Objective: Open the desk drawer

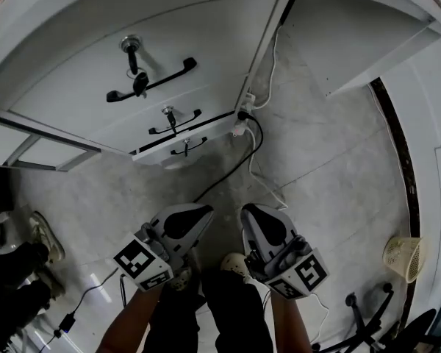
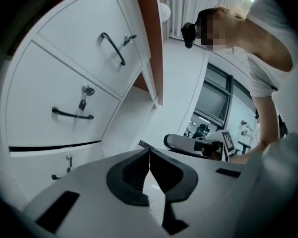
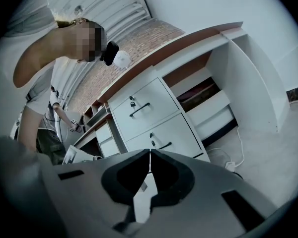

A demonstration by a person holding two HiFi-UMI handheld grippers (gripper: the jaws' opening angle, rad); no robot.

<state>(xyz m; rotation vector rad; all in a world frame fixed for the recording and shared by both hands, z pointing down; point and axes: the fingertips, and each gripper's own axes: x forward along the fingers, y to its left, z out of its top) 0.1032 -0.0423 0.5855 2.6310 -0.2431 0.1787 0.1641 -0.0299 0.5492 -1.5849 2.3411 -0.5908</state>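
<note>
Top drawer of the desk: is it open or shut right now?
Shut. The top drawer has its front flush with the drawer below, no gap showing.

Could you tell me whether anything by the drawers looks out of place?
The bottom drawer seems to sit slightly proud, a dark gap above it; a power strip and cable lie loose on the floor beside it.

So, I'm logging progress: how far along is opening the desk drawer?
Done: nothing; none of the three drawers looks pulled out. In hand: nothing; left gripper and right gripper are shut, empty, apart from the black handles. Left: reach a handle, grip, pull.
</note>
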